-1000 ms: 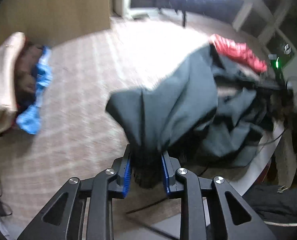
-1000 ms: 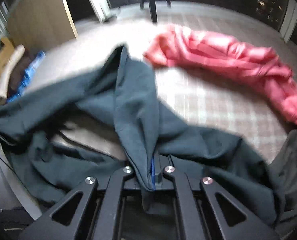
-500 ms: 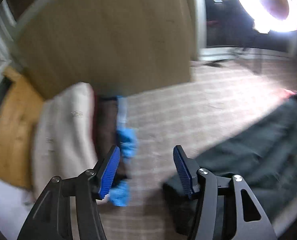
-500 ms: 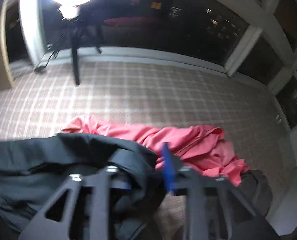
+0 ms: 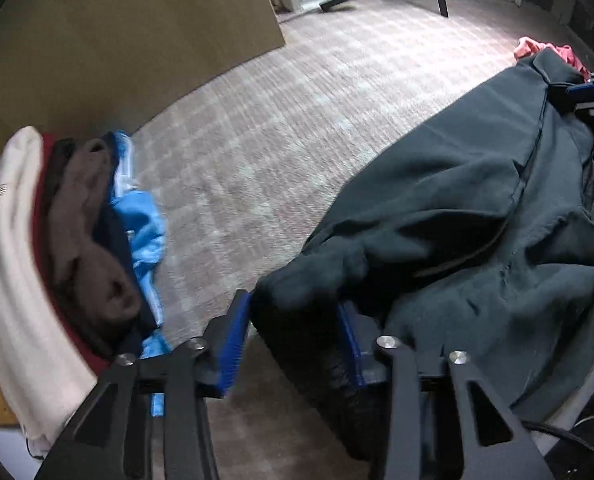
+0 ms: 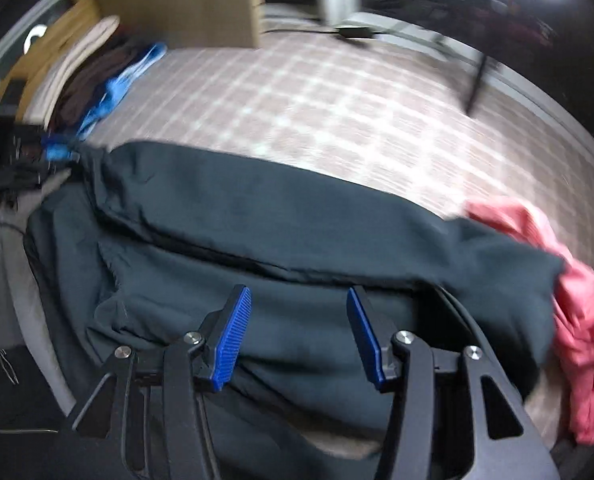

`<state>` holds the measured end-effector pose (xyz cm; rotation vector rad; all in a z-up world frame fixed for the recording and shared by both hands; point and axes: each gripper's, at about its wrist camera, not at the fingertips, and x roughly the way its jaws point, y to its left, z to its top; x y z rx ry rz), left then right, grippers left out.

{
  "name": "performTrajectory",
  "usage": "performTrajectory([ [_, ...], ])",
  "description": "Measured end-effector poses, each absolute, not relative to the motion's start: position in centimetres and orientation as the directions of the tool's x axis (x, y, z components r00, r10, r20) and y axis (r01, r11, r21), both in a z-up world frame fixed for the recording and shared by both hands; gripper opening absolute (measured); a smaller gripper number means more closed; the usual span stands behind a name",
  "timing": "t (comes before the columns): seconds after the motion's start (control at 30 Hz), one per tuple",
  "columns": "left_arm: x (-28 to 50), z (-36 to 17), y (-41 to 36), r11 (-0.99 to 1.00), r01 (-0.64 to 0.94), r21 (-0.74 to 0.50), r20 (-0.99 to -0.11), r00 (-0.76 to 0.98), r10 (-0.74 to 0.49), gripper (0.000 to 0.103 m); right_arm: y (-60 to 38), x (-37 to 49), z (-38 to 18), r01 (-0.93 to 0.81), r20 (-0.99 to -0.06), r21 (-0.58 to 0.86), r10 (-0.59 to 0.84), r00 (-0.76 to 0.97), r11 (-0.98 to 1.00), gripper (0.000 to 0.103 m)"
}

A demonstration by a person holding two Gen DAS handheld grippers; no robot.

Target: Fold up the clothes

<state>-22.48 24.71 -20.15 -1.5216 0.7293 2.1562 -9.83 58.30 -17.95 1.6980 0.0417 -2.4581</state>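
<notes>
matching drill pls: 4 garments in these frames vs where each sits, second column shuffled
Things:
1. dark green garment
2. pink garment
3. bright blue garment
4. cream garment

Places:
A. outermost layer at the far left edge of the folded stack, left wrist view
B. stack layer nearest the bare carpet
C. spread out below both grippers
D. bunched past the right end of the dark garment, right wrist view

Pairs: 1-C, 2-D, 3-B, 4-A

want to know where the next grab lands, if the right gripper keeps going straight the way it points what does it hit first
Most likely the dark garment: it fills the view between and beyond the right gripper, whose jaws stand apart with nothing pinched. Depth is unclear.
</notes>
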Motion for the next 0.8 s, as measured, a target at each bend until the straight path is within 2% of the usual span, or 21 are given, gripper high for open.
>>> performTrajectory([
  [0.07, -22.5, -19.5, 24.4, -0.782, -0.600, 0.167, -0.943, -0.330, 0.052, 0.039, 56.8, -10.6, -18.5, 0.190, -0.935, -0.008, -0.060, -0.350, -0.982, 0.050],
  [0.17, -23.4, -19.2, 23.6, -0.801, -0.583, 0.137, -0.946, -0.318, 0.069, 0.029, 55.6, -11.7, -19.5, 0.257, -0.949, 0.016, -0.095, -0.300, -0.966, 0.050],
  [0.27, -24.7, -19.8, 23.2, -0.814, -0.569, 0.120, -0.950, -0.303, 0.072, 0.022, 54.1, -13.1, -20.7, 0.324, -0.956, -0.040, -0.058, -0.287, -0.945, 0.050],
  [0.33, -24.9, -19.7, 23.3, -0.801, -0.588, 0.115, -0.948, -0.307, 0.089, 0.022, 53.0, -13.5, -20.7, 0.382, -0.956, -0.061, -0.056, -0.289, -0.922, 0.050],
  [0.37, -24.9, -19.4, 23.4, -0.790, -0.603, 0.110, -0.946, -0.308, 0.103, 0.028, 52.6, -13.5, -20.4, 0.410, -0.954, -0.055, -0.073, -0.290, -0.910, 0.050],
  [0.4, -24.9, -19.2, 23.4, -0.786, -0.610, 0.104, -0.944, -0.309, 0.115, 0.043, 52.3, -13.4, -19.9, 0.436, -0.951, -0.031, -0.107, -0.290, -0.900, 0.052],
  [0.43, -25.0, -19.1, 23.3, -0.783, -0.614, 0.097, -0.943, -0.309, 0.125, 0.054, 52.1, -13.4, -19.5, 0.458, -0.947, -0.008, -0.141, -0.289, -0.889, 0.061],
  [0.47, -25.1, -18.9, 23.3, -0.781, -0.618, 0.090, -0.941, -0.309, 0.136, 0.069, 51.9, -13.5, -19.3, 0.474, -0.943, 0.015, -0.170, -0.286, -0.880, 0.064],
  [0.5, -25.2, -18.9, 23.2, -0.775, -0.627, 0.084, -0.940, -0.309, 0.148, 0.073, 51.7, -13.6, -19.2, 0.491, -0.938, 0.038, -0.200, -0.282, -0.871, 0.064],
  [0.6, -25.8, -19.8, 23.8, -0.762, -0.644, 0.074, -0.945, -0.289, 0.153, 0.073, 50.3, -14.3, -19.7, 0.528, -0.938, 0.048, -0.221, -0.268, -0.848, 0.064],
  [0.63, -25.9, -20.3, 24.1, -0.756, -0.651, 0.070, -0.951, -0.272, 0.146, 0.071, 49.9, -14.6, -20.0, 0.543, -0.941, 0.025, -0.204, -0.272, -0.840, 0.064],
  [0.67, -25.9, -20.9, 24.4, -0.750, -0.658, 0.067, -0.957, -0.254, 0.137, 0.050, 49.5, -14.8, -20.4, 0.556, -0.943, 0.009, -0.192, -0.271, -0.831, 0.064],
  [0.7, -25.9, -21.4, 24.6, -0.744, -0.665, 0.064, -0.963, -0.235, 0.128, 0.018, 49.4, -15.0, -20.8, 0.566, -0.946, 0.016, -0.196, -0.258, -0.824, 0.064],
  [0.73, -25.9, -21.5, 24.7, -0.743, -0.666, 0.067, -0.963, -0.238, 0.126, 0.017, 49.5, -15.2, -21.2, 0.566, -0.948, 0.036, -0.207, -0.241, -0.824, 0.049],
  [0.77, -25.8, -21.3, 24.7, -0.744, -0.664, 0.073, -0.961, -0.247, 0.127, 0.016, 49.7, -15.5, -21.1, 0.555, -0.945, 0.056, -0.223, -0.238, -0.830, 0.020],
  [0.8, -25.7, -21.2, 24.6, -0.745, -0.662, 0.079, -0.958, -0.256, 0.127, 0.013, 50.1, -16.0, -20.8, 0.539, -0.938, 0.084, -0.249, -0.241, -0.838, 0.011],
])
